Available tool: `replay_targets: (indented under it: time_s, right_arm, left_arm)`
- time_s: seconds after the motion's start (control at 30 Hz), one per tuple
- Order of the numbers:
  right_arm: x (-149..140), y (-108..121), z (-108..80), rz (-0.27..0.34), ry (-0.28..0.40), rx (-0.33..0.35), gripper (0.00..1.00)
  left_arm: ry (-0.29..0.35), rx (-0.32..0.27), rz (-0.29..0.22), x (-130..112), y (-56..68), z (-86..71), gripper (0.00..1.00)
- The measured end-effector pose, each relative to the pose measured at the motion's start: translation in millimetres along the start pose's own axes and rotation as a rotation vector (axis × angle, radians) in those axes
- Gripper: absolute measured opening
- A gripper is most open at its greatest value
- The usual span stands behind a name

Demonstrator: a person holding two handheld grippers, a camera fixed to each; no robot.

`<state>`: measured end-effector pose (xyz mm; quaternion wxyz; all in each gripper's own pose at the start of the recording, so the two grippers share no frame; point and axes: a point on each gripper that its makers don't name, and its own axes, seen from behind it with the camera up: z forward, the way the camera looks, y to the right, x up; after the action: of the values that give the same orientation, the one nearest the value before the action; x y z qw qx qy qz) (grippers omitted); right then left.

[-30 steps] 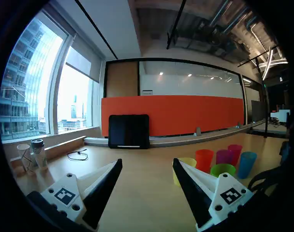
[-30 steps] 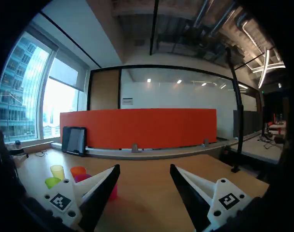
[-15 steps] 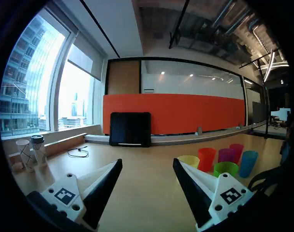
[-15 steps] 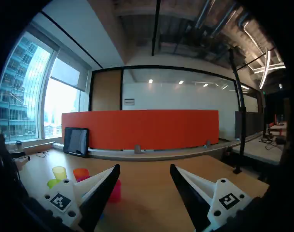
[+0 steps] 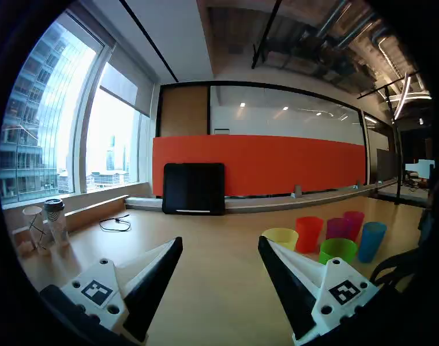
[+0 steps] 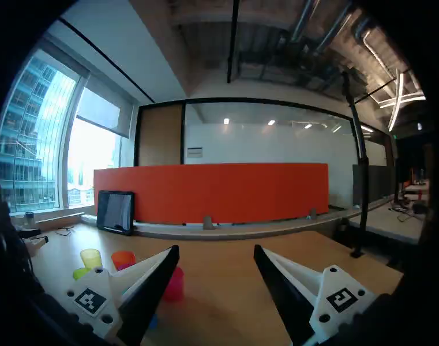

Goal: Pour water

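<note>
Several coloured plastic cups stand grouped on the wooden table: in the left gripper view a yellow cup (image 5: 280,236), an orange cup (image 5: 308,233), a purple cup (image 5: 337,228), a pink cup (image 5: 353,224), a green cup (image 5: 337,249) and a blue cup (image 5: 371,241). My left gripper (image 5: 219,251) is open above the table, the cups just right of its right finger. In the right gripper view the yellow cup (image 6: 91,258), orange cup (image 6: 123,259) and pink cup (image 6: 173,283) sit partly behind the left finger. My right gripper (image 6: 216,256) is open and holds nothing.
A black tablet (image 5: 194,188) leans against an orange partition (image 5: 259,166) at the table's far edge. Two paper coffee cups (image 5: 48,222) stand on the window ledge at left, with a black cable (image 5: 113,222) lying nearby. Bare wooden table (image 5: 219,288) lies between the fingers.
Both views have tilted slightly, so the cups and the tablet sit a little differently in frame. Both grippers stay open.
</note>
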<state>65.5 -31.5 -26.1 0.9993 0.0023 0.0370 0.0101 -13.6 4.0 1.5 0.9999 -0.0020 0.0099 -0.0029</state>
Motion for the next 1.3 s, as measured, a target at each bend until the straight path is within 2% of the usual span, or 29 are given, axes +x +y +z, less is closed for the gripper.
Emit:
replay_targets:
  time_s: [0.5, 0.8, 1.0, 1.3]
  right_arm:
    - [-4.2, 5.4, -5.6, -0.026, 0.000, 0.010, 1.00]
    - [-17.0, 16.2, 4.6, -0.041, -0.003, -0.041, 1.00]
    - [-29.2, 9.4, 10.4, -0.049, 0.003, -0.030, 1.00]
    - [-52.5, 12.7, 14.0, -0.077, -0.007, -0.027, 1.00]
  left_arm:
    - [-0.003, 0.000, 0.003, 0.1, 0.5, -0.3, 0.98]
    - [-0.003, 0.000, 0.002, 0.6, -0.4, -0.6, 0.97]
    - [-0.003, 0.000, 0.003, 0.7, -0.5, -0.7, 0.97]
    - [-0.003, 0.000, 0.003, 0.7, -0.4, -0.8, 0.97]
